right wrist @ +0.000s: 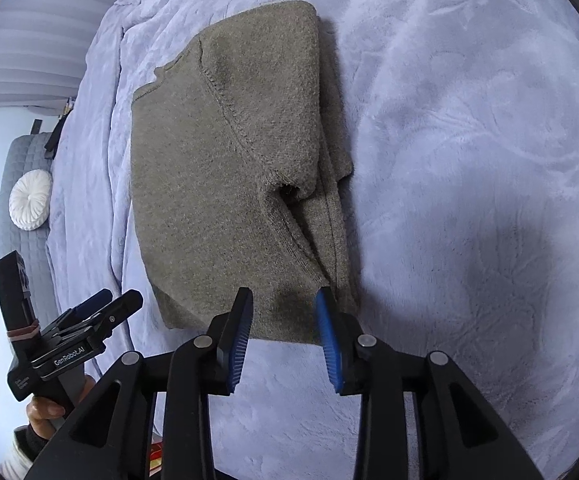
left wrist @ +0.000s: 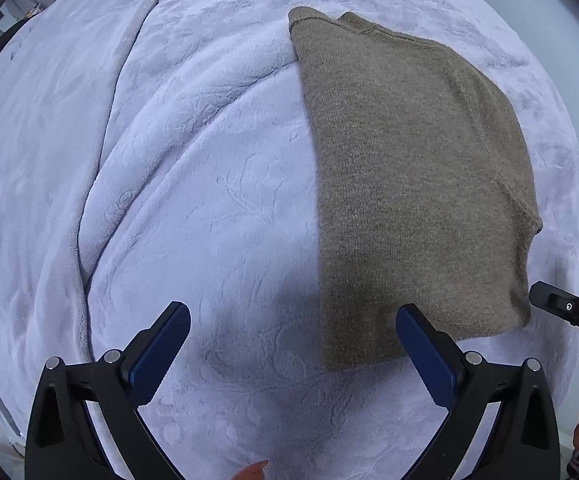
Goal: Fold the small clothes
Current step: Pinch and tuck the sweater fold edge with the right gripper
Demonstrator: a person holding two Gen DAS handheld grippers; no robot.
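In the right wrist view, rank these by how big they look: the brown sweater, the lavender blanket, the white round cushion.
1. Lavender blanket: fills most of the view.
2. Brown sweater: folded, lying on the blanket.
3. White round cushion: looks smallest, but it sits farther back, so its true size is unsure.

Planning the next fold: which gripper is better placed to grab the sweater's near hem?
Right, probably. The right gripper sits open over the sweater's near hem. The left gripper is open too, but mostly over bare blanket, beside the sweater's edge.
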